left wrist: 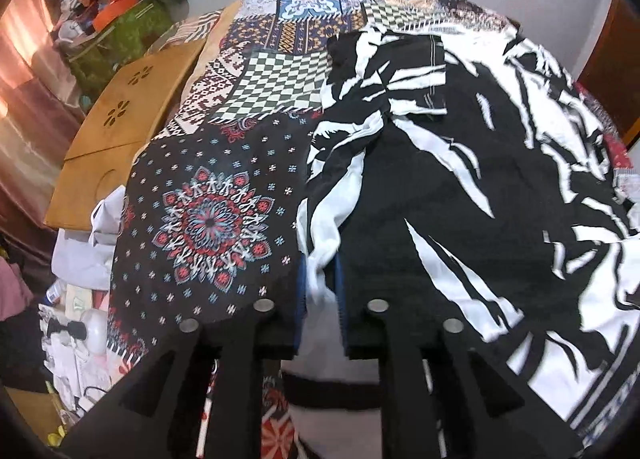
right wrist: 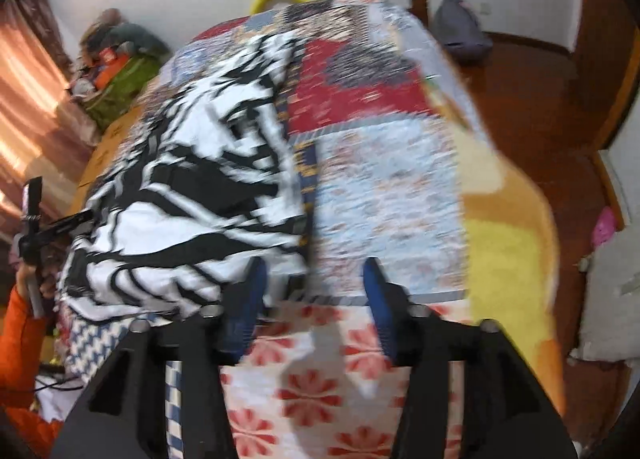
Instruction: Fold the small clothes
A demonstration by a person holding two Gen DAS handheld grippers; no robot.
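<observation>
A black-and-white zebra-patterned cloth garment (left wrist: 460, 179) lies spread and partly folded on a bed covered by a colourful patchwork-print bedspread (left wrist: 208, 219). The left gripper (left wrist: 322, 291) points down at the garment's near edge; a white fold of the fabric sits between its narrowly parted blue-padded fingers (left wrist: 301, 287), though whether they pinch it cannot be told. In the blurred right wrist view, the right gripper (right wrist: 316, 299) hangs released, its fingers (right wrist: 378, 299) apart over bare bedspread just beside the garment's right edge.
</observation>
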